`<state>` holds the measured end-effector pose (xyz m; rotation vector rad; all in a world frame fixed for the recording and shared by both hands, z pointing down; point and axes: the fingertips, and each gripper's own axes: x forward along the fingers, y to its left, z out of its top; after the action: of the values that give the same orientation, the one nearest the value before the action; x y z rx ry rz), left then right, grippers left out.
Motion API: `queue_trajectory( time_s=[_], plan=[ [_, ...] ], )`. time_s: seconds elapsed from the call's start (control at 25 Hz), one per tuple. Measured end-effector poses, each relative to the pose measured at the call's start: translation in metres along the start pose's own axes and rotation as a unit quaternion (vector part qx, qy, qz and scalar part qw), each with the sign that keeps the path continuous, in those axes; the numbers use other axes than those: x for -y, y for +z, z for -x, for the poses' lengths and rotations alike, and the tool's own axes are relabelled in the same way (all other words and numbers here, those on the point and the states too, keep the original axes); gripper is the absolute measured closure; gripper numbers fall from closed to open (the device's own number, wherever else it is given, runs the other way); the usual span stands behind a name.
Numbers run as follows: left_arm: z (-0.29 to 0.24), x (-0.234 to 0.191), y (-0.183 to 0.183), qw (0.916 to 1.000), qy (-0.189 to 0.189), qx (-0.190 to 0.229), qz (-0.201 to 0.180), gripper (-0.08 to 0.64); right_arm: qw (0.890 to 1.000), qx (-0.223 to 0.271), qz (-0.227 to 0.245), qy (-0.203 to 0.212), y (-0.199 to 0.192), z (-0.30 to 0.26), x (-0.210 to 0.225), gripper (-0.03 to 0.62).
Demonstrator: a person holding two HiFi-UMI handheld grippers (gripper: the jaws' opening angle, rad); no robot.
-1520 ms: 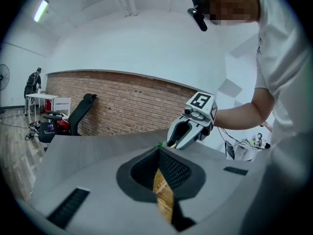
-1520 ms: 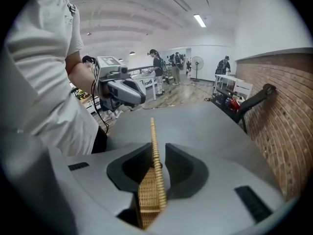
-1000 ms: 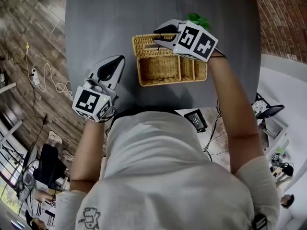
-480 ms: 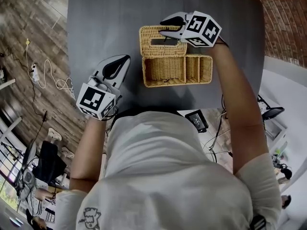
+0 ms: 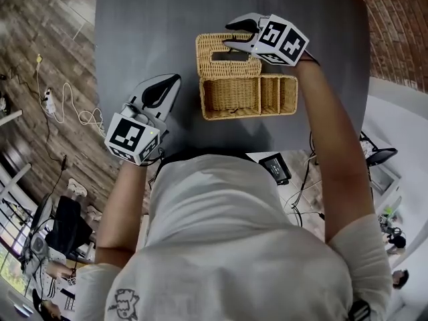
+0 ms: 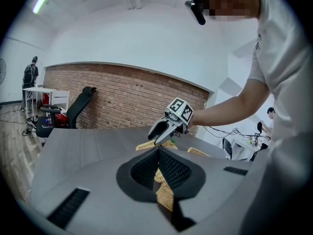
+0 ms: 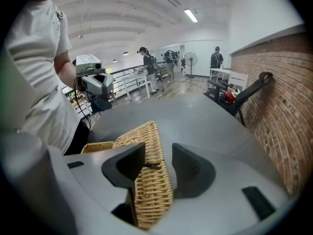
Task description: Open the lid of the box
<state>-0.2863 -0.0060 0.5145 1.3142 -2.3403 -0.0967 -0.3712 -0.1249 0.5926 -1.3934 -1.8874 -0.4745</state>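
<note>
Lid (image 5: 204, 57) open flat — right tongs (image 5: 230, 35) opening around its edge.

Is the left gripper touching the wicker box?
Apart. The head view shows bare table between the left gripper and the wicker box.

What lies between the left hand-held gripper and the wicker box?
Nothing; only bare grey table separates the left hand-held gripper from the wicker box, seen in the head view.
</note>
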Motion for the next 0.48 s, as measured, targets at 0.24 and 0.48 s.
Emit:
queue_trajectory(
  time_s=[0.24,0.48],
  plan=[
    [0.006,0.012,0.006,0.9999,0.002,0.006,-0.012,0.549,0.998,0.026,0.01,-0.06,0.019,0.024,-0.006,0.4],
    [0.014,0.036,0.012,0.9995,0.008,0.015,-0.027,0.549,0.993,0.067,0.003,-0.102,0.025,0.057,-0.041,0.41]
  ],
)
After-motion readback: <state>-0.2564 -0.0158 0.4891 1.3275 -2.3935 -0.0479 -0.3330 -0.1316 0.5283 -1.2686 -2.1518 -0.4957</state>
